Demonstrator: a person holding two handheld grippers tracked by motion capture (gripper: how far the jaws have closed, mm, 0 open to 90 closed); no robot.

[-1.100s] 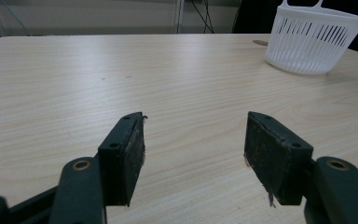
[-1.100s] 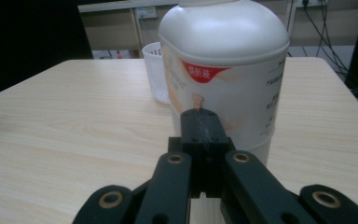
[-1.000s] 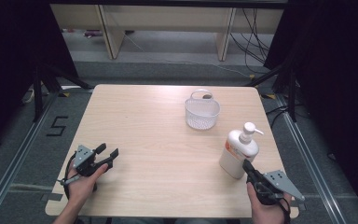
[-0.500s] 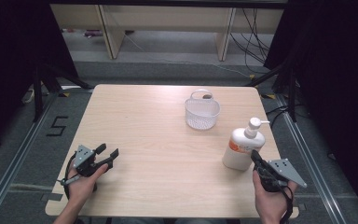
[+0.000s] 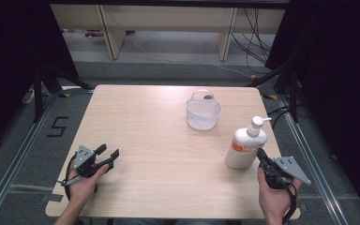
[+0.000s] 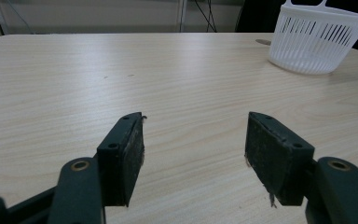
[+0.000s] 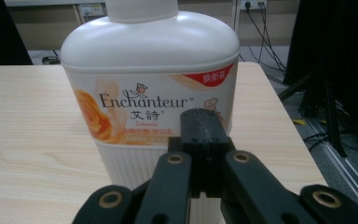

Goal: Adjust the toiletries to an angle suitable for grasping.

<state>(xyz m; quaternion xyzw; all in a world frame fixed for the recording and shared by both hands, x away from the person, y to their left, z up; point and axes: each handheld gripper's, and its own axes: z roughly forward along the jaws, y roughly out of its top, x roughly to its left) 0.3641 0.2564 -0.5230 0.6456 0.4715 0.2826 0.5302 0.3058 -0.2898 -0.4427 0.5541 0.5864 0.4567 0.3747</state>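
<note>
Dark room, black drapes L and R, shelving legs and cables at the back, grey floor w/ a "5" mark (image 5: 57, 126) left of the desk.

High view: light wood desk (image 5: 145, 117). White slotted basket (image 5: 203, 113) sits upright right of centre, toward the far side. Pump bottle (image 5: 246, 145) stands upright near the right edge, nozzle pointing right. Left claw (image 5: 109, 154) near the front-left corner, held in the left hand (image 5: 82, 183), jaws spread, pointing right and away, nothing between them. Right claw (image 5: 261, 155) in the right hand (image 5: 274, 199) at front right, tip just beside the bottle's base; can't tell touching or not from here.

Left gripper view: left claw (image 6: 193, 140) wide apart, pads (image 6: 133, 158) worn, bare desk (image 6: 74, 84) between and ahead. Basket (image 6: 319, 39) at top right, well apart from the claw.

Right gripper view: right claw (image 7: 204, 128) pressed together, jaws flat against each other, pinching nothing. Bottle (image 7: 149, 88) right ahead, very close, label reads "Enchanteur" w/ orange flower print and a red tab, ribbed lower body. Claw tip overlaps the label's lower edge; contact unclear. Desk (image 7: 23, 130) either side of the bottle, cables on the floor to the right.
</note>
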